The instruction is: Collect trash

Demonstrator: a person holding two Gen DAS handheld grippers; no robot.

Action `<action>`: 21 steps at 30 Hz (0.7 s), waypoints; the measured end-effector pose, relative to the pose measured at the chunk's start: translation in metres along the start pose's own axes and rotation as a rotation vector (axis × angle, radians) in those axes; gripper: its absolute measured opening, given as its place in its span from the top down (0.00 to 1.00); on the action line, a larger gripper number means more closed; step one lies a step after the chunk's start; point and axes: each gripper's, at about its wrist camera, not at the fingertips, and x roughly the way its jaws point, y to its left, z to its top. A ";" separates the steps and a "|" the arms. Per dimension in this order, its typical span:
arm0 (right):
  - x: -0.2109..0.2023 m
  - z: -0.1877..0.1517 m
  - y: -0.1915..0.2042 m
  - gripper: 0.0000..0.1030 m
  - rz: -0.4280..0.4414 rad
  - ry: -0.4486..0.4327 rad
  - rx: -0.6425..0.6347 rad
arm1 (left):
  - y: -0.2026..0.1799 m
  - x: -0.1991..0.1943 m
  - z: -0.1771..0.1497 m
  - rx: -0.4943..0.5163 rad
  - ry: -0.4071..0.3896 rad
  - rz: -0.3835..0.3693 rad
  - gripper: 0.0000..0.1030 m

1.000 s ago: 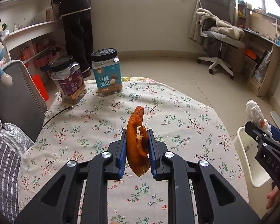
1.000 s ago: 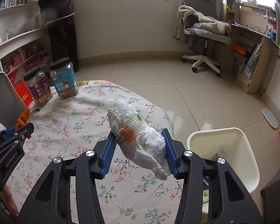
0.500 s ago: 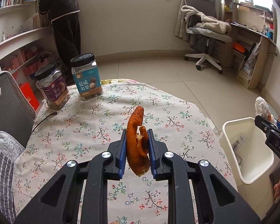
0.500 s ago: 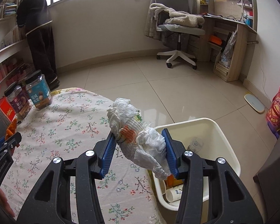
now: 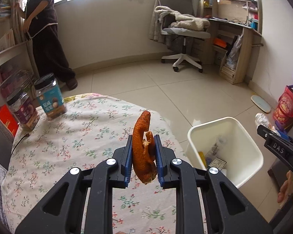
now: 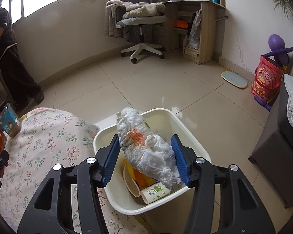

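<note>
The left gripper [image 5: 143, 154] is closed on an orange peel [image 5: 143, 150], its blue pads pressed against both sides, the peel standing upright with its tip above the fingers. It hangs over the table [image 5: 72, 136] near the right edge, the side where the bin [image 5: 244, 171] stands on the floor just beside the table.

The right gripper [image 6: 146, 156] has its jaws about half open, filled by a crumpled white wrapper [image 6: 146, 146] with an orange patch, which both pads [image 6: 111, 158] grip. It is held directly above the bin [image 6: 177, 120]. Inside the bin lie a paper cup [image 6: 156, 192] on its side, a second cup or bowl [image 6: 129, 182], and some orange and yellow scraps [image 6: 141, 177]; what those scraps are is hard to make out.

At the far left corner of the table stand two jars [image 5: 48, 97], just beside each other. From the left view the right gripper [image 5: 279, 150] shows at the bin's far side, the wrapper [image 5: 262, 120] sticking out above it.
</note>
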 end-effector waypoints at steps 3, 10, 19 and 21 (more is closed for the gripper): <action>0.000 -0.001 -0.016 0.37 -0.033 -0.002 0.032 | -0.023 0.001 0.008 0.023 -0.004 -0.035 0.80; -0.007 -0.002 -0.054 0.15 -0.133 -0.027 0.118 | -0.074 0.017 0.025 0.054 0.029 -0.136 0.79; -0.016 -0.004 -0.075 0.09 -0.223 -0.059 0.148 | -0.114 0.046 0.036 0.029 0.150 -0.347 0.51; -0.016 -0.005 -0.073 0.09 -0.210 -0.063 0.155 | -0.110 0.044 0.033 0.026 0.150 -0.348 0.49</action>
